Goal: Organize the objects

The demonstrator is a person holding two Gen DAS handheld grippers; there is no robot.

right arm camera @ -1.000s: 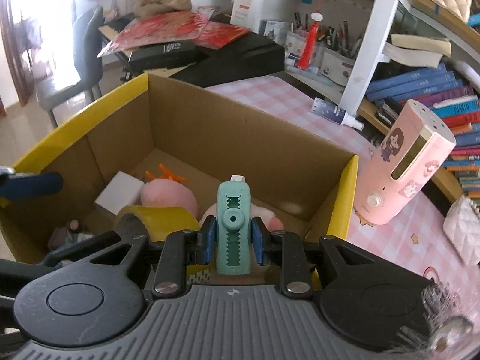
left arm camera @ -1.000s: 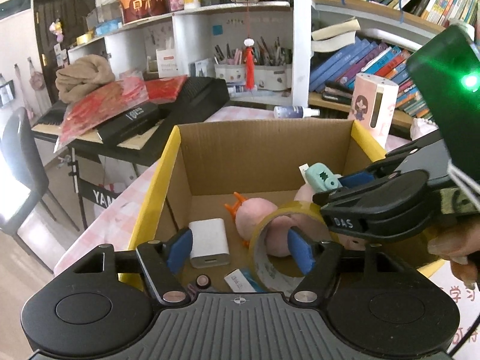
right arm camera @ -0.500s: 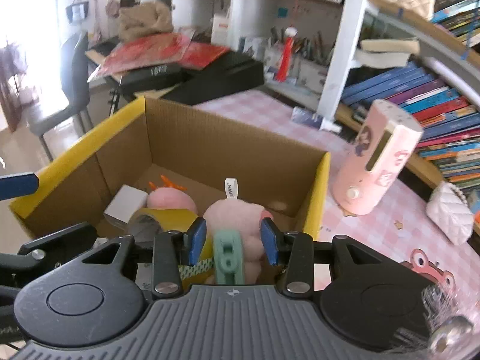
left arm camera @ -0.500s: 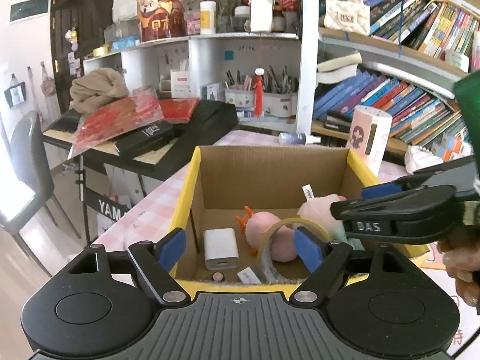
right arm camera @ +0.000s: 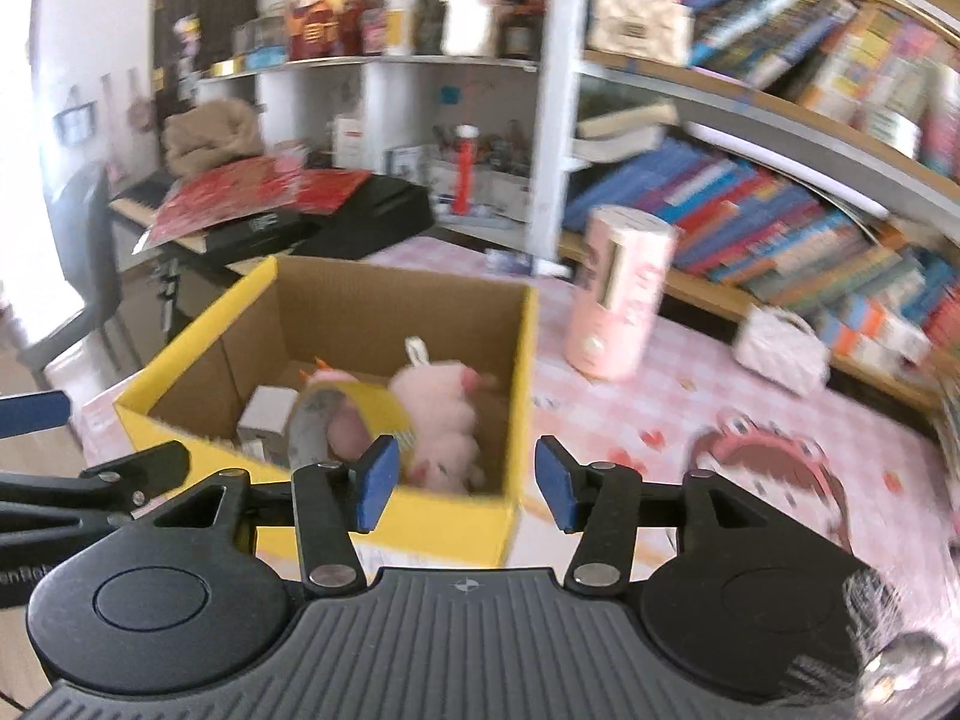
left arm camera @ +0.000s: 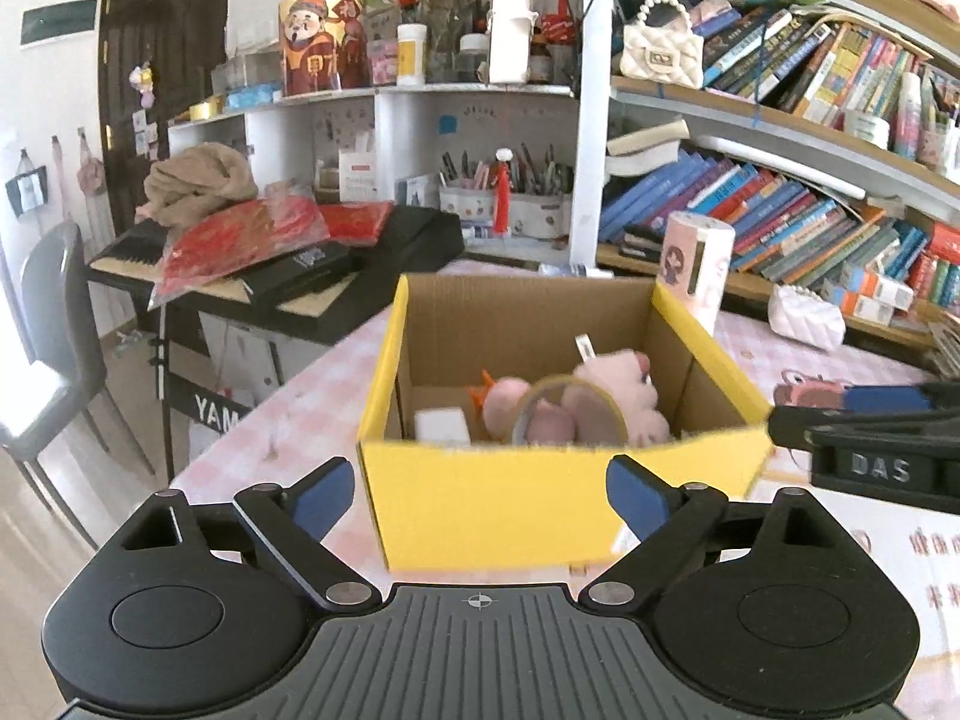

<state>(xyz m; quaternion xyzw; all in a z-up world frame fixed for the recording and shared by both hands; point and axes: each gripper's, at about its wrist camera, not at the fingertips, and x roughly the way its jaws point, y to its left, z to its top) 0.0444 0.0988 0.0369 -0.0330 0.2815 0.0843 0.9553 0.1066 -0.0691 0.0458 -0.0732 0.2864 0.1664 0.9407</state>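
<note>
Cardboard box [left arm camera: 492, 504], yellow outside and brown inside, open-topped, stands on a pink checked tablecloth [right arm camera: 690, 396]. Contents: pink plush toy [right arm camera: 441, 414] near the right wall; roll of yellowish tape [left arm camera: 567, 414] standing on edge against the plush; second, rounder pink toy [left arm camera: 504, 405] with orange prongs behind the roll; white block [left arm camera: 441, 426] at the left. Left gripper [left arm camera: 480, 489]: jaws spread wide, empty, held in front of the box's near wall. Right gripper [right arm camera: 465, 483]: jaws spread, empty, at the box's near right corner. Pink cylindrical appliance [right arm camera: 621, 294] stands upright beyond the box.
</note>
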